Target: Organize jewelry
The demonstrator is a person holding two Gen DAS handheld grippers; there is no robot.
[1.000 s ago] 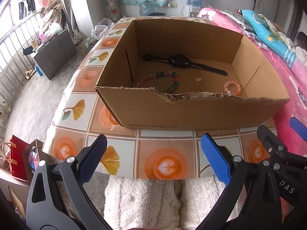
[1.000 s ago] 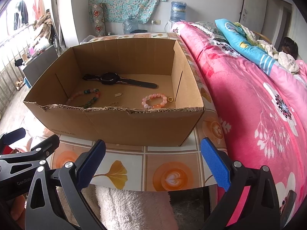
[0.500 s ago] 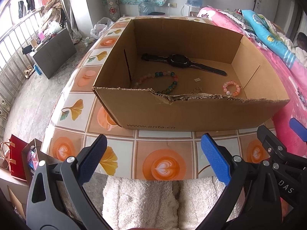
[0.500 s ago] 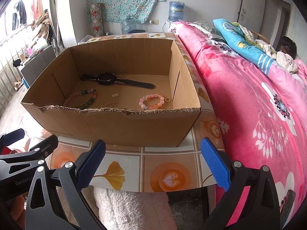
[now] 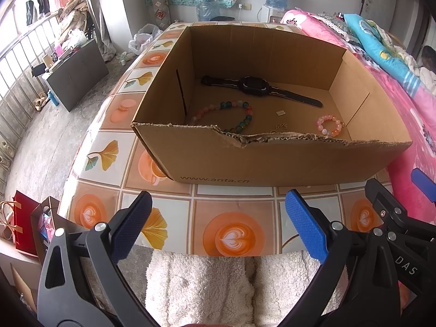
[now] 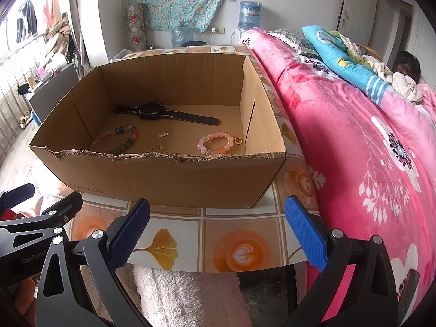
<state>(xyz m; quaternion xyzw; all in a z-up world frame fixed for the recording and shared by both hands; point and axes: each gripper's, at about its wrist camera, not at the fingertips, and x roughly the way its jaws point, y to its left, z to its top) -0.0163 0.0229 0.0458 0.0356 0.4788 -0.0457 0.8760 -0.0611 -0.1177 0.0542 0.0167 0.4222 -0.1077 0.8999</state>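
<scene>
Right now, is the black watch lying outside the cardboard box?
No, the black watch lies flat on the floor inside the cardboard box.

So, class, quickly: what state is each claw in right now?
Left claw: open, holding nothing.
Right claw: open, holding nothing.

The left tool (image 5: 218, 229) and the right tool (image 6: 218, 229) are held level, side by side, each with its blue-padded fingers (image 5: 305, 229) spread wide and holding nothing.
</scene>
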